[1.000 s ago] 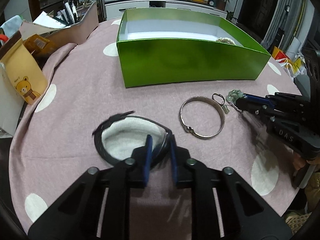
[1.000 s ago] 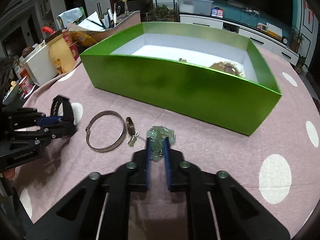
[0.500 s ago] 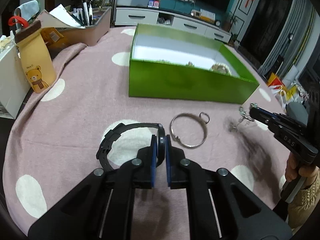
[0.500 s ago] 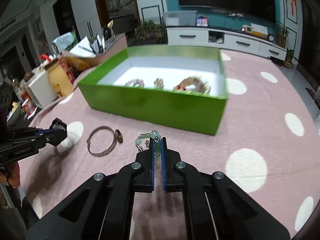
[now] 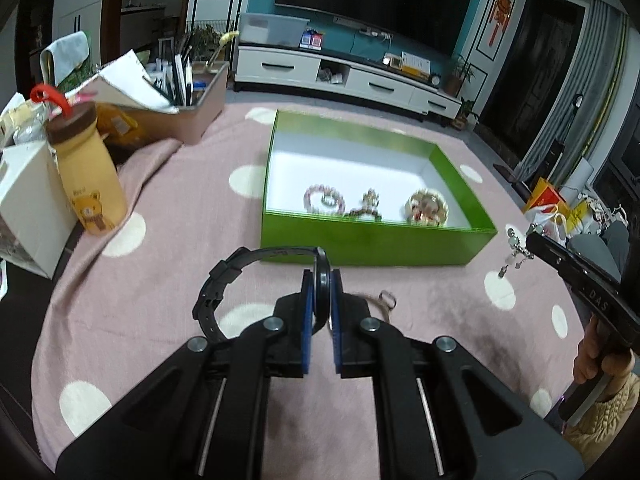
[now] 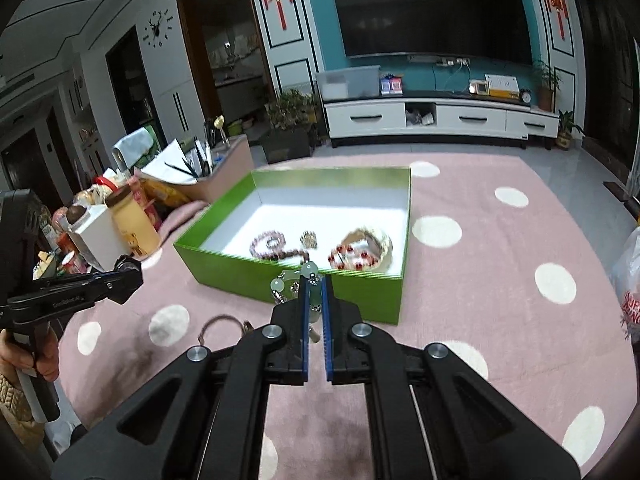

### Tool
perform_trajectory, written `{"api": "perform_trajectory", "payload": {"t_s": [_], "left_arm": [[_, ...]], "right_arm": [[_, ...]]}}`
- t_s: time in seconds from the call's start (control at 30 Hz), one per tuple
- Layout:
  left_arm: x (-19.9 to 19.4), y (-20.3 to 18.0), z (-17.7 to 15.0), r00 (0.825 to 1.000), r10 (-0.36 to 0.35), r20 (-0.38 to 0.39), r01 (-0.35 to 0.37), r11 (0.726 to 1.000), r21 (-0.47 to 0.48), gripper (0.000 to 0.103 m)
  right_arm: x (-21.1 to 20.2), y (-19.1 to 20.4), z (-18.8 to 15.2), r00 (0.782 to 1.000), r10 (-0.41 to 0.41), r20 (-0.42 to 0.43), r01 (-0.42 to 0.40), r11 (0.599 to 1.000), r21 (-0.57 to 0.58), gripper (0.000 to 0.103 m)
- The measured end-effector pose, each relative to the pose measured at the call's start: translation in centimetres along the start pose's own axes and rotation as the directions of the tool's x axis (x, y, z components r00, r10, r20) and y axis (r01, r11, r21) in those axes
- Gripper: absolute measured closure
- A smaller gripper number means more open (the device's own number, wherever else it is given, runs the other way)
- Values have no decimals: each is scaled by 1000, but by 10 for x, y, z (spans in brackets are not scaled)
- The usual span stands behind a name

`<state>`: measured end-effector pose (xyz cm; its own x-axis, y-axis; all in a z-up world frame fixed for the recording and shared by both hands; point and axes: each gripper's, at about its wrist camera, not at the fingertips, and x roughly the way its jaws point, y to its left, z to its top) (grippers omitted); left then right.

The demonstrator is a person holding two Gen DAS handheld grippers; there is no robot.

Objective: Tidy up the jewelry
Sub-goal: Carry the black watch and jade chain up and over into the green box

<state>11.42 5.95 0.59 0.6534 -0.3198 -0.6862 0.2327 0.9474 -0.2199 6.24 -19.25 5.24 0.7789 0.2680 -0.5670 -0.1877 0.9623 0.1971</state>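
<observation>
My left claw pinches a black watch by its round case; the rubbery strap curls out to the left in an open loop, held clear above the bench. My right claw is pressed together on a pale green bead bracelet: smooth, translucent round beads with small metal links hanging off, also held in the air. In the left wrist view the same bracelet dangles from the right claw as a thin chain, too small to resolve.

Both hang just short of the near wall of the green box, a shallow rectangular cardboard tray with a glossy outside and a white inside. Along its near side lie a pinkish bead bracelet, a small gold-toned cluster and a cream ring of beads with red ones.

A thin metal bangle lies on the bench; the claw bodies cover most of it in both views, so only an arc and a small ring show.

The bench cover is pink, short-piled cloth with white dots. At the left edge stand a yellow bear-print bottle with a brown cap, a white carton cut off by the frame, and a tan bin stuffed with papers and pens. Distant items are blurred.
</observation>
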Motion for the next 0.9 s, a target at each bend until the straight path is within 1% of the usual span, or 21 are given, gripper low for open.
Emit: {"api": "perform_trajectory", "payload": {"t_s": [0.23, 0.33, 0.5, 0.67, 0.9], "left_arm": [[-1, -18, 37, 999, -8, 49, 6, 999, 32, 96], [-1, -30, 58, 997, 4, 83, -9, 998, 64, 96], [2, -47, 86, 993, 12, 116, -24, 995, 98, 96], [16, -59, 109, 994, 10, 112, -19, 996, 87, 95], [45, -62, 125, 997, 14, 79, -19, 998, 65, 96]], "right_arm": [[-4, 5, 28, 997, 17, 69, -17, 1000, -7, 98], [-1, 5, 41, 995, 21, 95, -20, 1000, -3, 98], [8, 3, 60, 992, 14, 122, -14, 1000, -2, 98], [21, -2, 74, 991, 7, 134, -7, 1000, 2, 98], [43, -11, 84, 993, -17, 120, 15, 1000, 15, 98]]}}
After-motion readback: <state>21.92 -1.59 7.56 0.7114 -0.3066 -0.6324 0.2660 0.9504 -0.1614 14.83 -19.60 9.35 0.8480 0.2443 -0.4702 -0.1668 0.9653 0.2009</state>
